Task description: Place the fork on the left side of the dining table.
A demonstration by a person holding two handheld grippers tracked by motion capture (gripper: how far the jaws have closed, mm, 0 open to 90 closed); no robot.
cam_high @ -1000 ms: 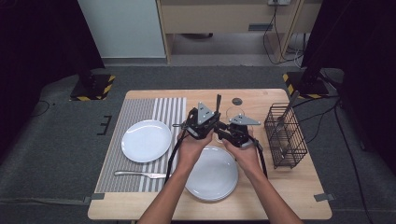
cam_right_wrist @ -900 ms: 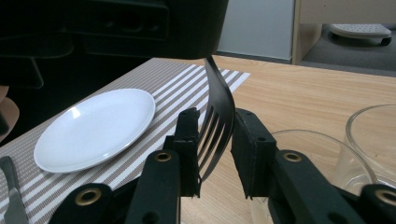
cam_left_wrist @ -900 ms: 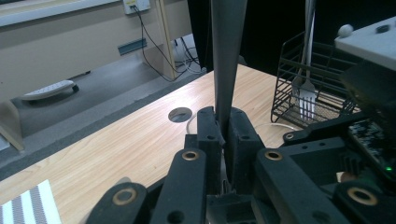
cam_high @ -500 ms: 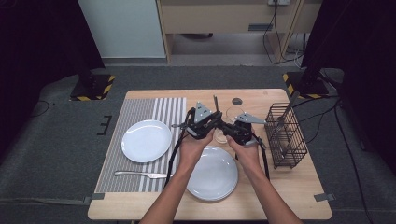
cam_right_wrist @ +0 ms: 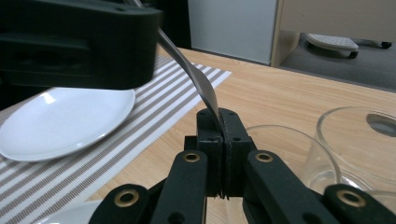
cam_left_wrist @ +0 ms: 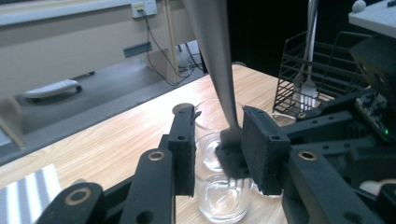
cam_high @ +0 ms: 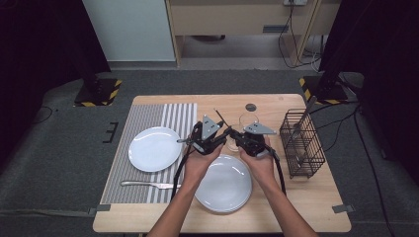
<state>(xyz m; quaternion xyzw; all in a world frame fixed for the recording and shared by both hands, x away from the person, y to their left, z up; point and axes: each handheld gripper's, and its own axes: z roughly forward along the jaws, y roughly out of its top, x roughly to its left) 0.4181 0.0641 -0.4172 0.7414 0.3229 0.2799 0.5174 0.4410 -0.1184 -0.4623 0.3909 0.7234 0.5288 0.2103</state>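
Note:
Over the middle of the table my two grippers meet tip to tip. My right gripper (cam_high: 234, 137) (cam_right_wrist: 219, 117) is shut on the narrow end of a grey metal utensil (cam_right_wrist: 194, 77), which rises up and to the left from its jaws. My left gripper (cam_high: 223, 135) (cam_left_wrist: 222, 151) has just been opening; its jaws stand apart on either side of the same utensil (cam_left_wrist: 215, 56) and the pads do not press on it. In the high view the utensil (cam_high: 220, 118) is a thin dark stick leaning left. Clear glasses (cam_left_wrist: 219, 198) (cam_right_wrist: 285, 154) stand right under the jaws.
A black wire basket (cam_high: 301, 143) (cam_left_wrist: 334, 58) holding a fork (cam_left_wrist: 306, 88) stands at the right. One white plate (cam_high: 154, 148) lies on the striped mat (cam_high: 148, 116), another plate (cam_high: 223, 183) near the front. A piece of cutlery (cam_high: 146, 184) lies on the mat's front. Another glass (cam_high: 248, 121) stands behind the grippers.
The utensil stood nearly upright between the grippers a second ago; its top now leans left and sits lower. Both hands have stayed close together in the same spot.

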